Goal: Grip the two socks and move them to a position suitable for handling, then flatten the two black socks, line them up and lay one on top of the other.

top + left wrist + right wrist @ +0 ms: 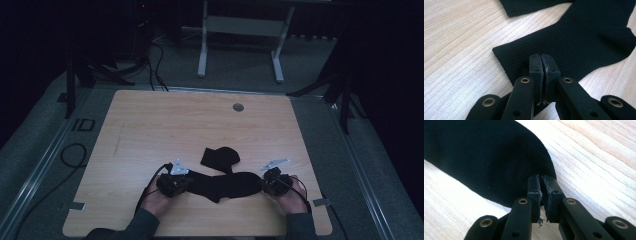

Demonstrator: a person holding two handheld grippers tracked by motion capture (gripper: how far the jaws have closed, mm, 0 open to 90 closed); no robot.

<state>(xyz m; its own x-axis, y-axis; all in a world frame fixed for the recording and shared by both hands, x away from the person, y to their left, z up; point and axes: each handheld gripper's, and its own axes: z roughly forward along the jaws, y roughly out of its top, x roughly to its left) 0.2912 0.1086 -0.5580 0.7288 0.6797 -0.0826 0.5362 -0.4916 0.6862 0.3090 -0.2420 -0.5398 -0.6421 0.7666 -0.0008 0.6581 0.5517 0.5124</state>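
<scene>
Both tongs clenched: left tongs (544, 65) nip ribbed black sock (584, 42) cuff, right tongs (541, 187) apparently smooth toe.

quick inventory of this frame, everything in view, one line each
sock: 1, black, near edge of table, stretched between both grippers
second sock: 1, black, just beyond the first, crumpled
table: 1, light wood, centre
grommet: 1, grey, far side of tabletop
desk frame: 1, white, on floor behind table
left gripper: 1, black, shut on sock's ribbed cuff end
right gripper: 1, black, shut on sock's rounded toe end
hands: 2, bottom edge
</scene>
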